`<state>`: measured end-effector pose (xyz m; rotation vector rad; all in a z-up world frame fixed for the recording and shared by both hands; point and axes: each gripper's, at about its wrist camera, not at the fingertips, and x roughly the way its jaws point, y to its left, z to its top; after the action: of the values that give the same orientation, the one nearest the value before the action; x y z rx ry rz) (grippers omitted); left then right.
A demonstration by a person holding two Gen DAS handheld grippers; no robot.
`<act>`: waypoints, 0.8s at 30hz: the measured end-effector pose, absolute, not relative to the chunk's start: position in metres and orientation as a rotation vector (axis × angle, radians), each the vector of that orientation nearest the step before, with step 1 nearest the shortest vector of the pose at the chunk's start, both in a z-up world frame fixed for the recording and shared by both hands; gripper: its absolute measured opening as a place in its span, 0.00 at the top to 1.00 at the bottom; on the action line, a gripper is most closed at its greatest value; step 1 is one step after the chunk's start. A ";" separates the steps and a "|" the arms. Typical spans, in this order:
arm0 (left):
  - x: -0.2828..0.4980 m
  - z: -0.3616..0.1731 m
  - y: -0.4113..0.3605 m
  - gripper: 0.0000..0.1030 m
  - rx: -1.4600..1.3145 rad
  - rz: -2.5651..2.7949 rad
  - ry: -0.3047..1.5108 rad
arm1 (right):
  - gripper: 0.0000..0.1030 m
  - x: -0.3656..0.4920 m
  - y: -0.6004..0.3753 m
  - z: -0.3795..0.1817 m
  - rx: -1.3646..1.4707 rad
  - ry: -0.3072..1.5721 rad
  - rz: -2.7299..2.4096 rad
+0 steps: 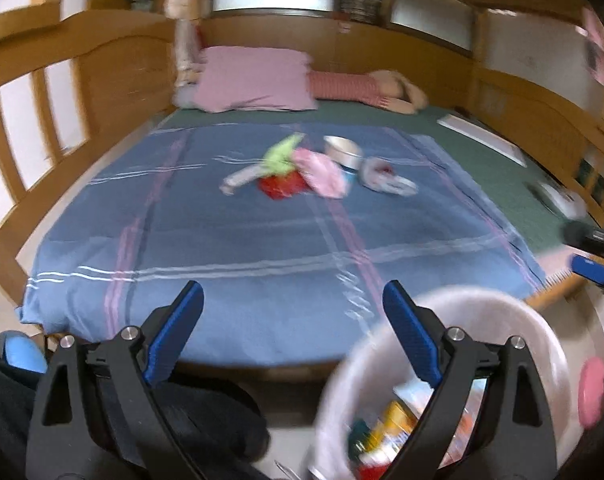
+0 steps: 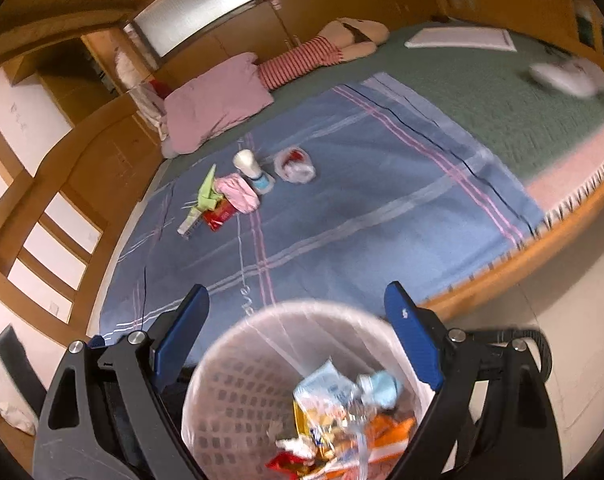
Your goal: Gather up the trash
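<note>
Left gripper: fingers wide apart, nothing between them; it hangs over the near edge of the bed.
Right gripper: fingers wide apart and empty, just above the bin.
Bin: white basket on the floor at the foot of the bed, already holding wrappers and packets.
Done: part of the trash seems collected, judging by the bin.
Blanket: blue; the near half is bare.
Trash left: a cluster in the middle of the blanket: green paper, red packet, pink bag, cup, clear bag, a tube.
Left to do: I think several more trips to this cluster.
Far: pink pillow by the headboard.
</note>
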<state>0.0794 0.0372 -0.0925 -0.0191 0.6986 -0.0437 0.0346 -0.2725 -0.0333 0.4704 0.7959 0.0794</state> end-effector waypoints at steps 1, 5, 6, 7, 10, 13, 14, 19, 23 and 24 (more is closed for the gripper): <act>0.090 -0.094 0.045 0.12 -0.037 -0.006 0.709 | 0.15 0.046 -0.269 -0.029 0.457 0.797 0.096; 0.141 -0.100 0.080 0.12 -0.139 0.122 0.748 | 0.15 0.092 -0.250 -0.024 0.402 0.807 0.131; 0.155 -0.102 0.086 0.12 -0.151 0.139 0.755 | 0.15 0.110 -0.239 -0.023 0.370 0.809 0.145; 0.168 -0.104 0.091 0.12 -0.151 0.165 0.751 | 0.15 0.123 -0.232 -0.025 0.351 0.816 0.158; 0.197 -0.116 0.103 0.12 -0.136 0.240 0.740 | 0.15 0.174 -0.199 -0.039 0.315 0.872 0.233; 0.208 -0.147 0.118 0.12 -0.169 0.290 0.812 | 0.15 0.225 -0.158 -0.059 0.204 0.908 0.247; 0.210 -0.156 0.122 0.13 -0.199 0.299 0.870 | 0.15 0.248 -0.140 -0.070 0.132 0.914 0.240; 0.220 -0.164 0.130 0.12 -0.243 0.302 0.910 | 0.15 0.328 -0.104 -0.112 0.056 0.919 0.148; 0.227 -0.169 0.133 0.12 -0.269 0.289 0.941 | 0.15 0.374 -0.084 -0.141 -0.009 0.956 0.073; 0.229 -0.172 0.135 0.12 -0.286 0.291 0.959 | 0.15 0.380 -0.081 -0.148 -0.024 0.972 0.072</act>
<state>0.2294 0.1355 -0.1721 -0.2857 0.9594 0.2915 0.3801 -0.0805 -0.1476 -0.0242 0.9722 0.0722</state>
